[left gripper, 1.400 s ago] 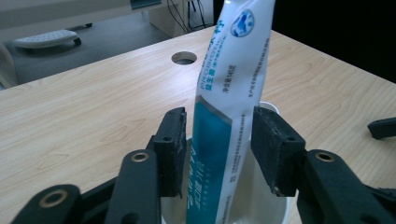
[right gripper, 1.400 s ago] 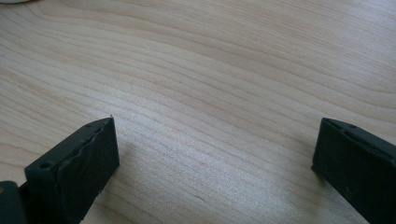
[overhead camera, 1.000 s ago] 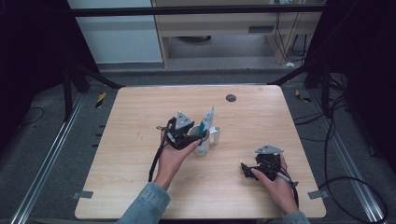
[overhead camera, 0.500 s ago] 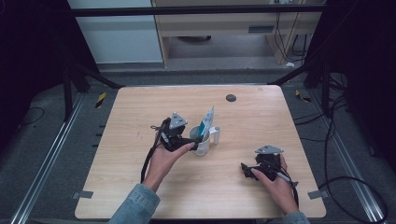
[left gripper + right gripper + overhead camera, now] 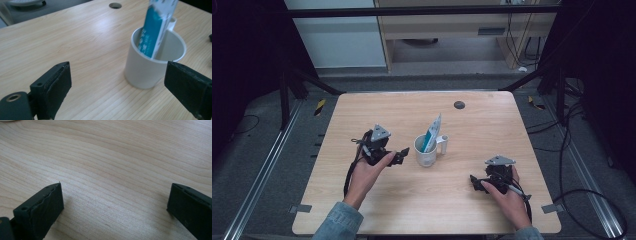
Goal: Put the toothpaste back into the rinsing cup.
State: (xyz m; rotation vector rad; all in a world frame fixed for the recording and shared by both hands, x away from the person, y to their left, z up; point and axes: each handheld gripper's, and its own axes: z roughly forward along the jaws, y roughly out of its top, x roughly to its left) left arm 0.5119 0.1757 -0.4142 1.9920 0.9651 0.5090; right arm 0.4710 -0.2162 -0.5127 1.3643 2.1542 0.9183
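A white mug (image 5: 426, 152) stands upright near the middle of the wooden table (image 5: 492, 125), with a blue and white tube (image 5: 432, 131) leaning inside it. My left gripper (image 5: 401, 157) hovers just left of the mug, apart from it. Its jaws have just been opening and nothing is between them. In the left gripper view the mug (image 5: 145, 72) and tube (image 5: 153, 32) lie ahead, beyond the wide-set jaws of the left gripper (image 5: 120, 85). My right gripper (image 5: 474, 184) rests low at the table's front right, open over bare wood (image 5: 115, 205).
A dark round hole (image 5: 459, 104) is set in the tabletop behind the mug. Black cables trail from both grippers toward the front edge. Dark frame bars and floor cables surround the table.
The left hand has drawn back leftward from the mug, and its jaws have spread. The tube stays in the mug. The right hand has not moved.
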